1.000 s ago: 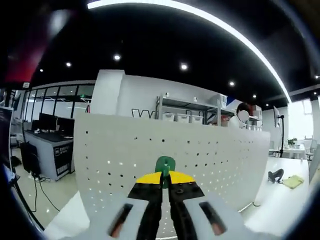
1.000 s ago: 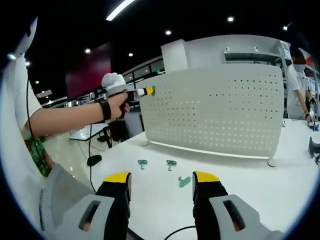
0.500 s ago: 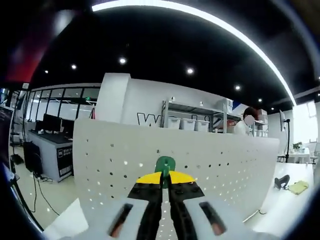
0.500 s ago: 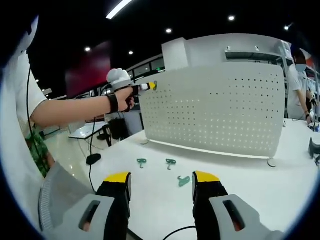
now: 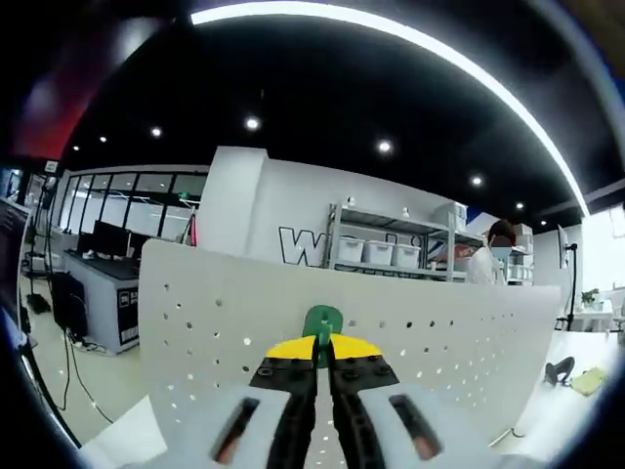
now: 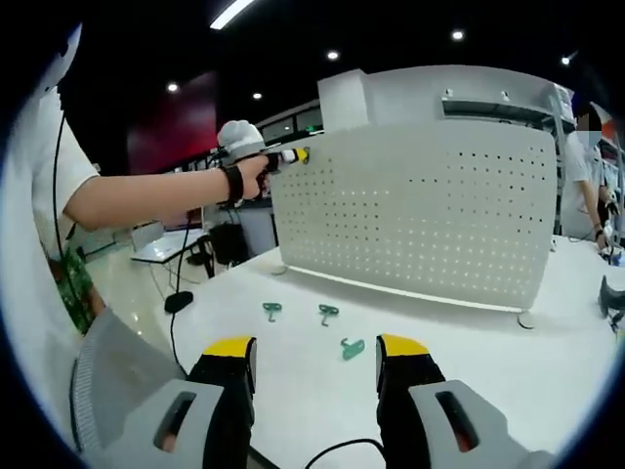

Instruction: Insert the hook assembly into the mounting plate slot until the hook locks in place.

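Left hand-held gripper [image 5: 322,344] clamps green hook [image 5: 322,320] near perforated plate [image 5: 410,332].

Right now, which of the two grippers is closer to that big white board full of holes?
The left. The left gripper is up at the perforated board's top left corner, its jaws shut on a green hook. The right gripper hangs back over the table, jaws open.

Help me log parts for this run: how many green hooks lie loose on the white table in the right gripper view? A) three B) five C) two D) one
A: three green hooks lie apart on the white table in front of the pegboard, at and, while the left gripper is shut on a fourth hook.
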Demonstrator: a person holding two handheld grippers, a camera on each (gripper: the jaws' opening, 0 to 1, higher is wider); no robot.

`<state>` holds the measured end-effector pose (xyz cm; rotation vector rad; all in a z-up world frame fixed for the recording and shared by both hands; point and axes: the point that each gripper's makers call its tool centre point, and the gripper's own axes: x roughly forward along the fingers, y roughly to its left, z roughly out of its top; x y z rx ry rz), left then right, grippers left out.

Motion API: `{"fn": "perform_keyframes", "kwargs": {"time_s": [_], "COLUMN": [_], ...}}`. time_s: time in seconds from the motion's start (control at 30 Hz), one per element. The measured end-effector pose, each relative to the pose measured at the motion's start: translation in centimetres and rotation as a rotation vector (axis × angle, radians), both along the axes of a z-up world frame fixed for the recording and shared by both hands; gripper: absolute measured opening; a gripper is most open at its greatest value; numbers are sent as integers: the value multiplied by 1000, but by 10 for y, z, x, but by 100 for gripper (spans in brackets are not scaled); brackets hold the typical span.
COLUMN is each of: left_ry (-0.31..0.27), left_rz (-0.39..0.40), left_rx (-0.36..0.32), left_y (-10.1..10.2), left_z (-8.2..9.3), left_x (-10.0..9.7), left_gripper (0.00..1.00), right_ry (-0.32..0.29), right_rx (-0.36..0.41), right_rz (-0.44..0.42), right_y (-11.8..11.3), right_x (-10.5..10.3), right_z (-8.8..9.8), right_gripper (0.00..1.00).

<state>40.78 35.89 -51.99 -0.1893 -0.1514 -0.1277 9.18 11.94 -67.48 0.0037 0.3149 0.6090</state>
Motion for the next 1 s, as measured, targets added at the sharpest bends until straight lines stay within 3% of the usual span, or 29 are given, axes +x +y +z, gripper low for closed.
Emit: {"fn": "perform_keyframes", "kwargs": {"time_s": [0.5, 0.6, 0.73, 1.0], "left_ry": [17, 19, 62, 52], "left_rz": [4, 5, 8, -4], "left_rx": [-6, 22, 29, 21], "left_y": [2, 0, 0, -2], "left_z": [-5, -5, -14, -13], "left_x": [12, 13, 14, 16], "left_gripper": [3, 3, 3, 4], "right_ry": [9, 6, 9, 11], "right_rx": [-29, -26, -29, -25], "right_rz": [-2, -6, -8, -14], "right_y": [-3, -4, -5, -5], "right_x": [2, 2, 2, 0], "right_z": [-4, -4, -4, -5], "right_gripper": [50, 50, 50, 50]}}
